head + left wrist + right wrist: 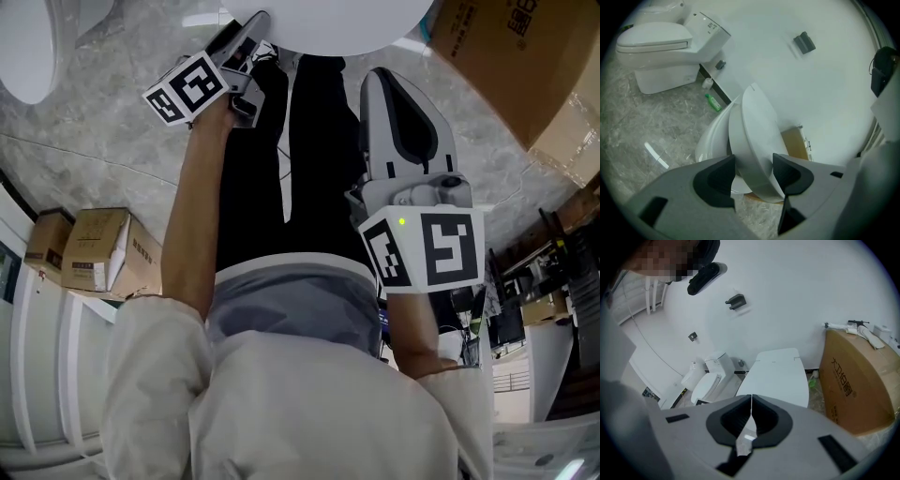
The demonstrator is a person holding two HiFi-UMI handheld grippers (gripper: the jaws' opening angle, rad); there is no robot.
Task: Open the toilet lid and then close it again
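A second toilet stands on the floor at far left, against the wall, with a green bottle near it. The left gripper clamps the front edge of the lid, which is tilted up off the bowl. The right gripper is clenched on nothing and faces the lid. A box stands on the floor to the right

The toilet lid is plain white; the floor under it is grey marble with pale veins. Near the lid are a green bottle and a brown cardboard box
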